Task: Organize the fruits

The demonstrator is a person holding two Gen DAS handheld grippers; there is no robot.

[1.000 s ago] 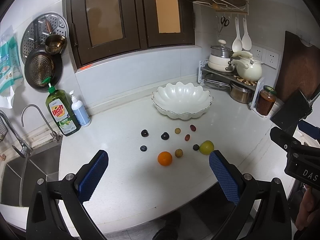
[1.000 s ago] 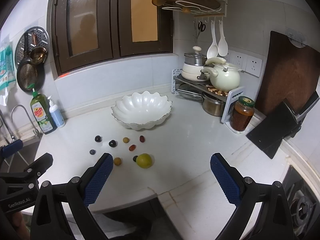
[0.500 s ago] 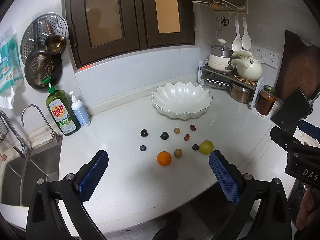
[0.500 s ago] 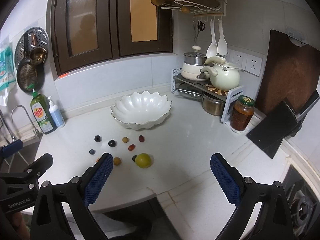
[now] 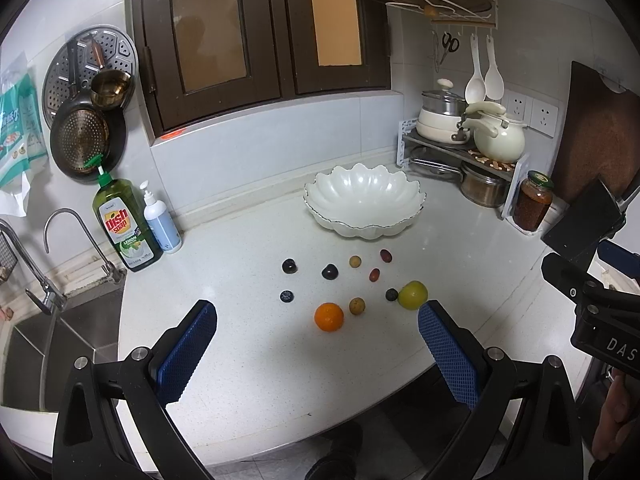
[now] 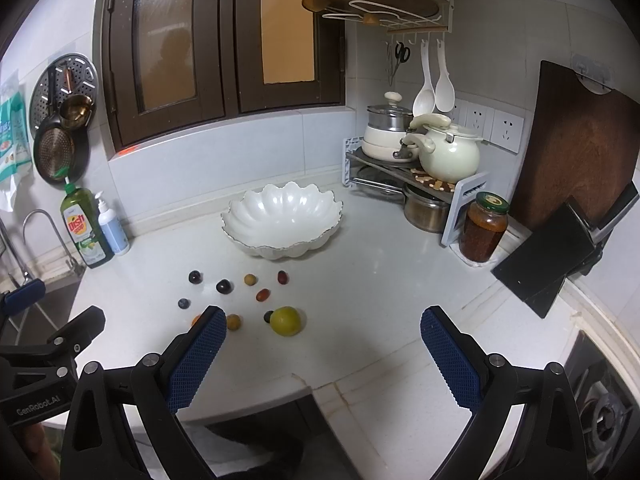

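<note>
A: Home kitchen? Sink (image 5: pixel 36 344) w/ tap (image 5: pixel 60 240), dish soap (image 5: pixel 122 220) on the counter (image 5: pixel 248 352).
B: Yep. Pans (image 5: pixel 82 144) hung on tile, pots on a rack (image 5: pixel 460 156), ladles (image 6: pixel 434 92), sockets (image 6: pixel 492 124), stove corner (image 6: pixel 604 412).

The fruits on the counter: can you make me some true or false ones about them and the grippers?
1. The white scalloped bowl holds no fruit. True.
2. The orange sits inside the bowl. False: it lies on the counter.
3. The left gripper is open and holds nothing. True.
4. The right gripper is shut on the yellow-green fruit. False: it is open and the fruit lies on the counter.
5. The dish soap bottle stands by the sink. True.
</note>
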